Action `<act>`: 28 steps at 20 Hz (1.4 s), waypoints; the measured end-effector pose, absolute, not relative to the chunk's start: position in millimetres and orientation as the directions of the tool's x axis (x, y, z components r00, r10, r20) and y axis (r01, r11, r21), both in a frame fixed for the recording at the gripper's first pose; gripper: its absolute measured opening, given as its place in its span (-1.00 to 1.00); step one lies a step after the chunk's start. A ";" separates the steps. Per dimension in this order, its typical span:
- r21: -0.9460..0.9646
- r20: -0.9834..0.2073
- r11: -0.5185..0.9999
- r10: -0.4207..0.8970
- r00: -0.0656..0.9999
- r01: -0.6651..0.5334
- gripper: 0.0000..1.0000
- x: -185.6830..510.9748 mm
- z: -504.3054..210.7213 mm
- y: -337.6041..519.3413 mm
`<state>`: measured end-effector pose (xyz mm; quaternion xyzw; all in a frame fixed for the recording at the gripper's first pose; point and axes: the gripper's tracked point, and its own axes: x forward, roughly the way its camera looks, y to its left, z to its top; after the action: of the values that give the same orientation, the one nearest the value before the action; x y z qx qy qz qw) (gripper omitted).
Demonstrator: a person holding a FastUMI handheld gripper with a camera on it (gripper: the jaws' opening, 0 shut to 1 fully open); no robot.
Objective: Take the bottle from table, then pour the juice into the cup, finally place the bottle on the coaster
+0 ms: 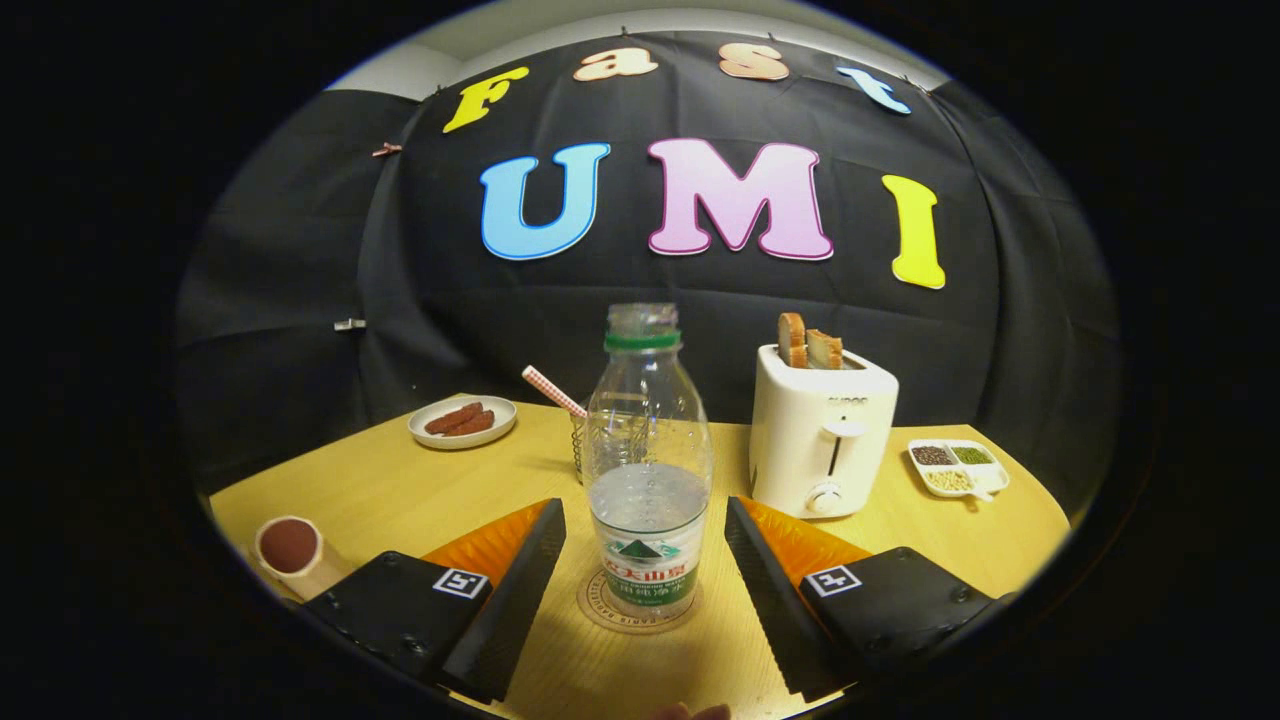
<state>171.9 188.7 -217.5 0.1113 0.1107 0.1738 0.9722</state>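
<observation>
A clear plastic bottle (648,470) with a green neck ring, no cap and about half full of clear liquid stands upright on a round coaster (640,605). It is between the two fingers of my gripper (645,535), which is open, with a gap on each side of the bottle. Behind the bottle stands a glass cup (582,445) with a checked straw (553,391), partly hidden by the bottle.
On the wooden table (400,490) a white toaster (820,430) with two bread slices stands right of the bottle. A divided dish of grains (957,467) lies at the far right, a plate with sausages (462,421) at the back left, a small cup (290,548) at the near left.
</observation>
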 end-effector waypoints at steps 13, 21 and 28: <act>0.163 -0.082 0.925 0.359 0.930 -0.343 0.95 73.4 -59.2 120.7; 0.084 -0.036 0.943 0.324 0.945 -0.321 0.95 34.9 -1.5 96.2; 0.088 -0.049 0.957 0.282 0.958 -0.277 0.95 11.3 4.5 75.4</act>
<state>11.3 75.4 4.5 0.0403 0.0306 0.1415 0.9886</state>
